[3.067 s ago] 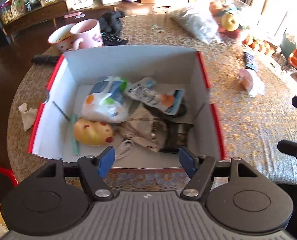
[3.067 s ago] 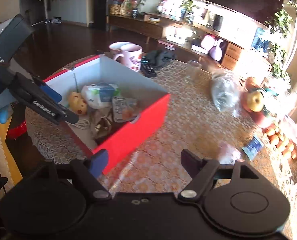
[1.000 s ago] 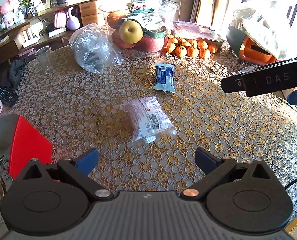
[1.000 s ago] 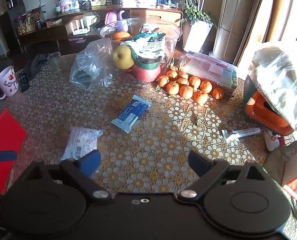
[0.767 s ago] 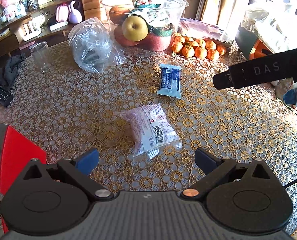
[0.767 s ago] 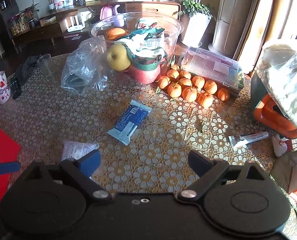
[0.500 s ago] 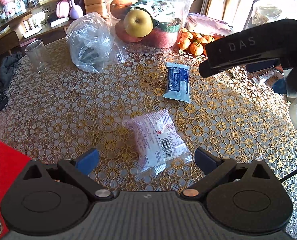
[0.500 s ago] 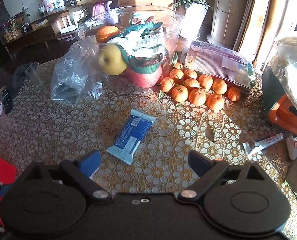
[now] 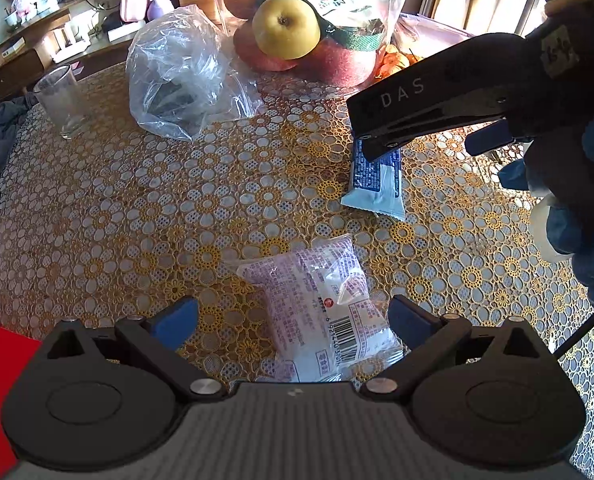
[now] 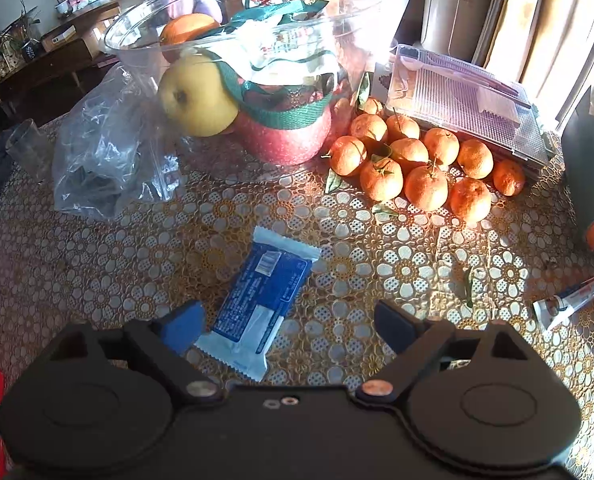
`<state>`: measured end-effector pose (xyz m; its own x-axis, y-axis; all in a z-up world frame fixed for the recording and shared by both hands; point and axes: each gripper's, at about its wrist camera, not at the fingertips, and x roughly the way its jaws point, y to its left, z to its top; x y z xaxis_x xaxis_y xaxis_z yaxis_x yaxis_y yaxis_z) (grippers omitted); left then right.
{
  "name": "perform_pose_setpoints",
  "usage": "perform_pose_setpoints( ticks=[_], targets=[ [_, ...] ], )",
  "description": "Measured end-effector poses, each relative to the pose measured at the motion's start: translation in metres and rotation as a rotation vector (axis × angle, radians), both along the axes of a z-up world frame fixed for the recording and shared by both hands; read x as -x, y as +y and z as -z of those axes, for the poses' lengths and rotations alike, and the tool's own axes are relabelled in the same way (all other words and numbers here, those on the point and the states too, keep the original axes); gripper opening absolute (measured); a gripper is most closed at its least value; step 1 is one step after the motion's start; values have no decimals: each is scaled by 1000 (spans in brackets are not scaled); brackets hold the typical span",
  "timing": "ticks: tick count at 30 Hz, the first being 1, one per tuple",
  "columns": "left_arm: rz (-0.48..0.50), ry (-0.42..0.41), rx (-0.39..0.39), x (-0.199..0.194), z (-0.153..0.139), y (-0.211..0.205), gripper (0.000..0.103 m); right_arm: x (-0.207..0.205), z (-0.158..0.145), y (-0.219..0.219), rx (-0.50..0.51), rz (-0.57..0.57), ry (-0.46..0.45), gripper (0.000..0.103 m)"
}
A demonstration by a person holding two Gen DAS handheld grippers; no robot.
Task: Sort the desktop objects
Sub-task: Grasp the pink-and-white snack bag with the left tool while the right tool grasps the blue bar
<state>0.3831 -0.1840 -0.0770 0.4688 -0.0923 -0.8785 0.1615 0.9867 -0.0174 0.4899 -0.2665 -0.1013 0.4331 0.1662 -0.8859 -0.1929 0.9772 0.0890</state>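
Two soft, light, crinkly packets: pink packet (image 9: 321,312) under spread left gripper (image 9: 293,316), blue packet (image 10: 257,300) under spread right gripper (image 10: 289,324); likely slippery, pinch mid-body.

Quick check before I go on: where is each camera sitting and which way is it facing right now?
Left wrist: on the left tongs, looking down over the clear snack packet; the right tongs and a blue-gloved hand show.
Right wrist: on the right tongs, facing the blue wrapper and tangerines; only its own open fingers show.
Shared: blue wrapper, glass fruit bowl, plastic bag.
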Motion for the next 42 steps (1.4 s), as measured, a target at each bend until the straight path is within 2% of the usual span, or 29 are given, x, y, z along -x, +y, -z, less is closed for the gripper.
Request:
perform_pose_setpoints(
  ticks=[5,13,17,24,26,30,37,38,42],
  targets=[
    [2,2,-6,-5,5,-1,102,-6,11,11,-7,2,15,91],
    [22,5,1,-9,15,-2,100,-11,25,30,17,-17,36,77],
    [27,0,-9,-9,17,-5,99,-11,30,34,38,-23,39,73],
    [24,17,-26,-10,27,-7,83,-12,34,39,75,-34,36,64],
    [26,8,-24,-10,27,-6,83,-11,34,41,90,-37,29,58],
    [36,-3,-22,-9,27,-6,81,-11,33,41,100,-47,27,56],
    [66,-19,-21,-6,26,-11,60,-11,31,39,95,-61,29,45],
    [67,-19,-22,-5,26,-11,60,-12,30,38,91,-60,30,41],
    [63,-16,-22,-4,25,-10,57,-12,29,33,85,-55,36,38]
  ],
)
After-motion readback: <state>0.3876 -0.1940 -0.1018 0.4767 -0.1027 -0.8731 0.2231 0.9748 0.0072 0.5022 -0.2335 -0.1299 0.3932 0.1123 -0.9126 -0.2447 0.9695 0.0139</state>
